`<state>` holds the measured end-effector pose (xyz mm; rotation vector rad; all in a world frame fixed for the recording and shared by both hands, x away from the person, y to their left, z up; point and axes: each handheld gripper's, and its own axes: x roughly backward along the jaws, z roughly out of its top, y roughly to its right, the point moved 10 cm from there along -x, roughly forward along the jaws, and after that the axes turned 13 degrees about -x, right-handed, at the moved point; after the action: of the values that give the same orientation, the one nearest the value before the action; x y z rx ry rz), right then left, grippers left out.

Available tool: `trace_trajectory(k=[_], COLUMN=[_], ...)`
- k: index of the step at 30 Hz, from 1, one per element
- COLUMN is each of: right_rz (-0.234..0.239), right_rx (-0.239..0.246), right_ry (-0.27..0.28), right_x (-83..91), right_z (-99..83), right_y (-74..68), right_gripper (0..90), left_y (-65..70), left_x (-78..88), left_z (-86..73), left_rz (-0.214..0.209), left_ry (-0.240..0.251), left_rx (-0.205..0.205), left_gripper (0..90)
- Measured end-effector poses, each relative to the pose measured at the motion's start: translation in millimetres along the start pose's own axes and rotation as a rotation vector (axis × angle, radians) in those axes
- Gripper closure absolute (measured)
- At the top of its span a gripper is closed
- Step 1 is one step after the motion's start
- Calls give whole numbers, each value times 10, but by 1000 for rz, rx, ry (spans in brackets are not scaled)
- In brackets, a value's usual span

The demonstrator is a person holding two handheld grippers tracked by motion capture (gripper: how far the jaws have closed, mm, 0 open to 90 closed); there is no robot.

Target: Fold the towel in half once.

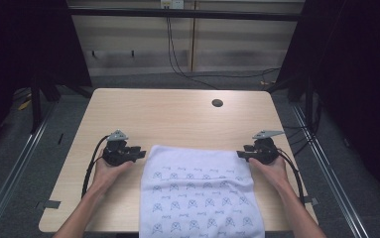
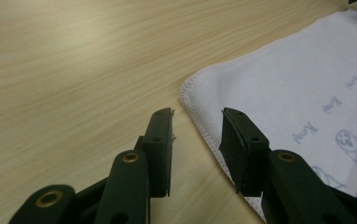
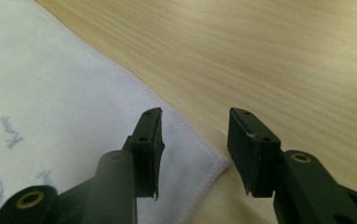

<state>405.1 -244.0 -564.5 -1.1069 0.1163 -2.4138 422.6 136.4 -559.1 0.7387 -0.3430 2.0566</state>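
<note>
Nearest to me, the white cloth (image 1: 197,193) hangs its near edge over the front of the wooden surface (image 1: 177,116) and lies flat and spread across its near half, printed with small pale blue face motifs and script. My left claw (image 1: 139,151) sits at the cloth's far left corner, held in the left hand (image 1: 109,171), and my right claw (image 1: 242,153) sits at the far right corner, held in the right hand (image 1: 272,169); both point inward toward each other across the cloth's far edge. In the left gripper view I see the left claw (image 2: 195,135) with its jaws apart, low over the surface, and the stitched corner of the cloth (image 2: 302,93) lies just ahead of the gap, with the hem running under the right-hand jaw; the pads do not press on the fabric. In the right gripper view the right claw (image 3: 194,140) also stands with jaws apart, and the cloth's (image 3: 50,93) corner lies beneath the gap between the jaws, loose on the wood, with nothing pinched. A round grommet hole (image 1: 217,103) sits in the surface toward its far edge, well apart from the cloth. A black cable trails from each claw back along the forearm.
</note>
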Motion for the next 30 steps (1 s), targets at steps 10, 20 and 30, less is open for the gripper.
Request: trace_trajectory(k=[10,20,30], right_rz=[-18,-1,-7], right_rx=[53,47,83], right_ry=[-47,-32,-53], right_x=[-56,35,29], right_z=[-104,-117,-209], right_y=[-47,-42,-116], right_gripper=[487,517,692], left_y=[143,47,124], left_x=[-210,-278,-322], left_z=[-2,45,62], left_rz=[16,51,6], left_ry=[-79,-38,-42], left_rx=[-96,-43,-83], left_gripper=[558,500,800])
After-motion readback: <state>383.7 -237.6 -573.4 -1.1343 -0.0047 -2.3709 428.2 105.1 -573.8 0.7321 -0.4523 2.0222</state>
